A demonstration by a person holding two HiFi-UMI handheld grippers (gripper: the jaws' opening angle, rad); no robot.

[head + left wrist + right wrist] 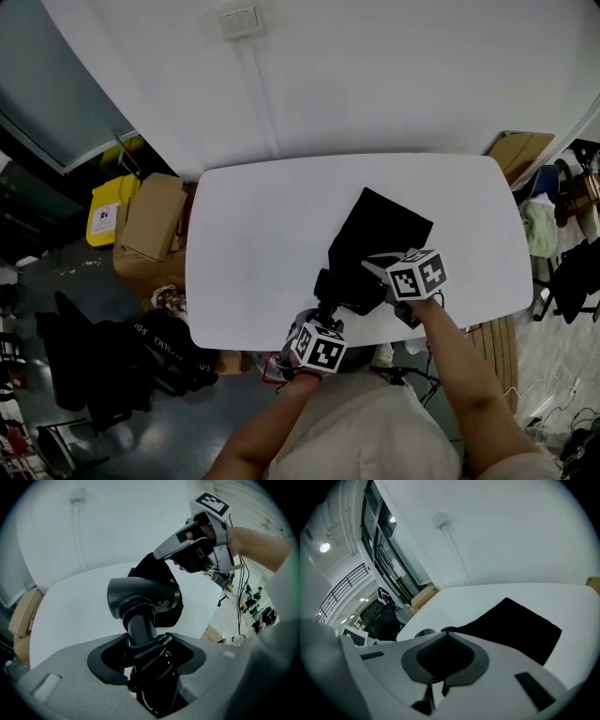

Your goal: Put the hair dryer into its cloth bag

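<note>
Between the jaws of the left claw (pixel 149 645) sat the handle of the hair dryer (pixel 143 597), clamped together with its coiled cord (pixel 151 654), so that the black barrel stood out ahead, free to lead the way in. The barrel hung just short of the cloth bag (pixel 157 570), near its raised edge. The right claw (pixel 443 631) was pinched shut on that edge, lifting it off the white worktop (pixel 497 595), probably to hold the mouth open. The rest of the bag lay flat beyond.
</note>
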